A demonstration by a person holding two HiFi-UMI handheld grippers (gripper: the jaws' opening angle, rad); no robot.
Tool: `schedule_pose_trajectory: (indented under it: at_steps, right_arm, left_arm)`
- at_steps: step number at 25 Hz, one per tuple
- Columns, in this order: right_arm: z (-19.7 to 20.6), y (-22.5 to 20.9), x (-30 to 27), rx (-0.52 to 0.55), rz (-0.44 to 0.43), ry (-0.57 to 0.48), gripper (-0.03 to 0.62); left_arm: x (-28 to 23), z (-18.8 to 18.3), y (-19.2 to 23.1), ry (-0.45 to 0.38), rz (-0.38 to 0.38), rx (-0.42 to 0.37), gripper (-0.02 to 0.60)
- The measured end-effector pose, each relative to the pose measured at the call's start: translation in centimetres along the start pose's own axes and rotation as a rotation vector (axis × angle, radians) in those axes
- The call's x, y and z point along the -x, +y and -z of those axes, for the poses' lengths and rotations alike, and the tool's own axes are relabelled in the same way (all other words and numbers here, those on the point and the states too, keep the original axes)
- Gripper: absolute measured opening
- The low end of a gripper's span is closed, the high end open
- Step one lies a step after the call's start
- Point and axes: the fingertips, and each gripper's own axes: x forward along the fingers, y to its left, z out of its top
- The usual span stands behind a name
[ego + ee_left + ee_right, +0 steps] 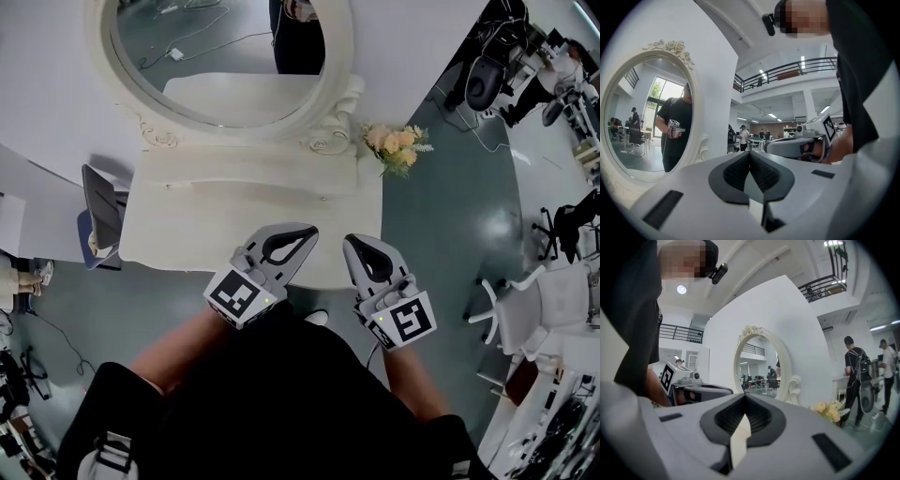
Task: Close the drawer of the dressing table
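Note:
The cream dressing table stands below me, with its oval mirror at the back. No drawer front shows from above: the table's top and my grippers hide it. My left gripper and right gripper hover side by side at the table's front edge, pointing toward the mirror. Both are shut with nothing between the jaws. In the left gripper view its jaws meet at the tip, with the mirror on the left. The right gripper's jaws meet as well, facing the mirror.
A bunch of pale flowers sits just off the table's right end. A dark chair stands against the left end. White chairs and cluttered desks fill the right side. People stand in the room beyond.

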Motion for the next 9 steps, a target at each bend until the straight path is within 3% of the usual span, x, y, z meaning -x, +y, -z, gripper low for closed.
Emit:
schedule_pose_trajectory:
  at_steps: [9]
  right_arm:
    - [0.43, -0.15, 0.07, 0.025, 0.018, 0.011, 0.003]
  left_arm:
    - [-0.58, 0.61, -0.07, 0.017, 0.014, 0.022, -0.006]
